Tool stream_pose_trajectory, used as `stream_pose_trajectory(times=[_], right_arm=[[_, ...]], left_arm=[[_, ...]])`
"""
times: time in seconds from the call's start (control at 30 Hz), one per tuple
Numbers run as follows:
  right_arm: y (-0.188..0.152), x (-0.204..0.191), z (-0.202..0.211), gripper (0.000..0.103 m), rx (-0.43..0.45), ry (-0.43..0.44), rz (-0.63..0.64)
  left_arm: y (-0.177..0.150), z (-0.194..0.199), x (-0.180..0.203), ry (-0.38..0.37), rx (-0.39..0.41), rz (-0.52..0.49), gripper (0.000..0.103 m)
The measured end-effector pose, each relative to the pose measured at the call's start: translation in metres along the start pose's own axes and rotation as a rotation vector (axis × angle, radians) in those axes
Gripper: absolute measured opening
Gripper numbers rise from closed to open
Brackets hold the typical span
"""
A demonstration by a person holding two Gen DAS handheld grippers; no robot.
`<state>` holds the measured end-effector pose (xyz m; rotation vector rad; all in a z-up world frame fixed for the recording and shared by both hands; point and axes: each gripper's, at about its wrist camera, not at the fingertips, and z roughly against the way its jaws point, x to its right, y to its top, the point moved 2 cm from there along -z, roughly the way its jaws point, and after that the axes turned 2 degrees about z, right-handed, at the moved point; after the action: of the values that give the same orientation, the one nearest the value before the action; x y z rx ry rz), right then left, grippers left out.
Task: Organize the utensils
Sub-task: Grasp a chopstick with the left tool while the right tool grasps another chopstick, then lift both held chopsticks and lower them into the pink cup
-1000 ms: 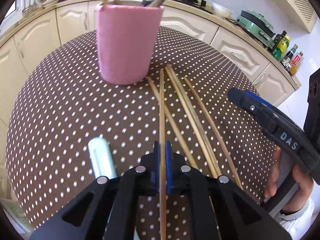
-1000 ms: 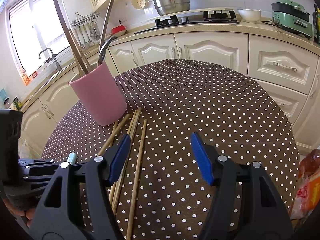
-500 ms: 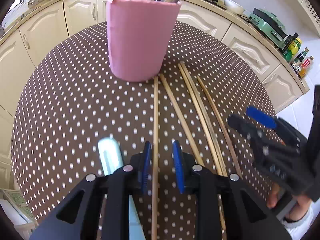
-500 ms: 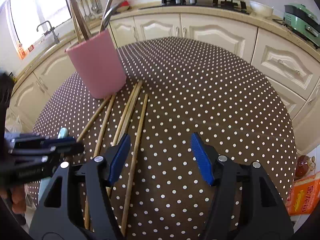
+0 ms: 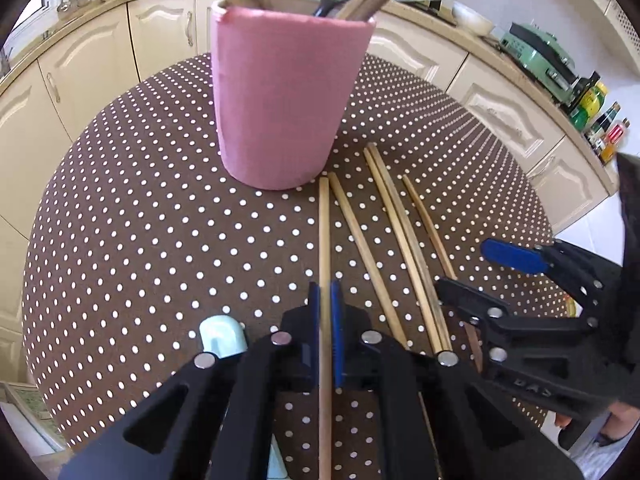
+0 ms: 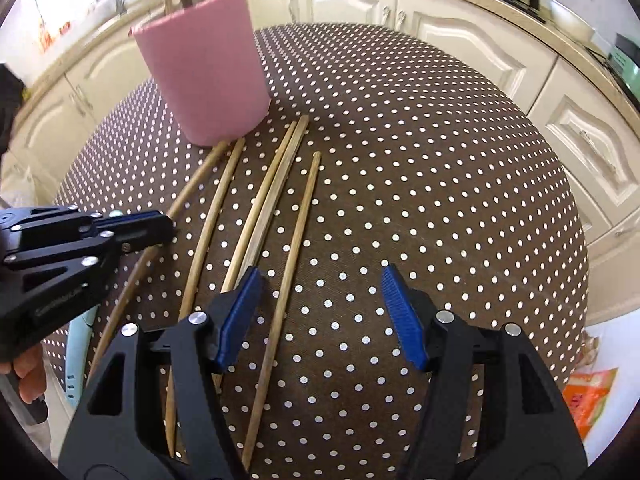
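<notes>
Item: my left gripper (image 5: 325, 312), clamped on one chopstick (image 5: 324, 232) lying on the dotted table (image 5: 140, 240), tip near the pink holder (image 5: 284, 96). My right gripper (image 6: 320, 312): jaws apart, above four loose chopsticks (image 6: 298, 216).

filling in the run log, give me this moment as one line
stage: picking chopsticks off table | left gripper: shut on leftmost chopstick | right gripper: open over rightmost chopstick | pink holder: upright, utensils inside

You have the cup (image 5: 286, 104) at the table's (image 5: 120, 240) far side, 5 chopsticks (image 6: 298, 216) fanned out near and right of it.
</notes>
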<state>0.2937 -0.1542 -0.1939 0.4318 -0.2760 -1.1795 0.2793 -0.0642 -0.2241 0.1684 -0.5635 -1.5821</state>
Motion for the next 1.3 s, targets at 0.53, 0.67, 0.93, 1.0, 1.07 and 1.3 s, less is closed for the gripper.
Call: stream_pose_trajectory(times=[0.53, 0.67, 0.93, 1.0, 1.07, 1.3], right_arm=[[0.043, -0.022, -0.023, 0.006, -0.224, 0.039, 0.066], [0.039, -0.006, -0.020, 0.005, -0.176, 0.087, 0.016], [0.022, 0.025, 0.025, 0.005, 0.074, 0.171, -0.088], [0.017, 0.031, 0.041, 0.005, 0.145, 0.197, -0.112], [0.011, 0.034, 0.062, 0.005, 0.243, 0.222, -0.129], [-0.001, 0.031, 0.126, 0.005, 0.535, 0.281, -0.151]], left_arm=[[-0.017, 0.054, -0.017, -0.066, 0.132, 0.052, 0.005], [-0.017, 0.062, -0.018, -0.075, 0.157, 0.060, 0.005], [-0.029, 0.098, -0.020, -0.133, 0.281, 0.036, 0.005], [-0.032, 0.109, -0.016, -0.167, 0.334, 0.010, 0.005], [-0.036, 0.120, -0.014, -0.184, 0.388, -0.013, 0.006], [-0.044, 0.161, -0.010, -0.245, 0.590, -0.050, 0.006]])
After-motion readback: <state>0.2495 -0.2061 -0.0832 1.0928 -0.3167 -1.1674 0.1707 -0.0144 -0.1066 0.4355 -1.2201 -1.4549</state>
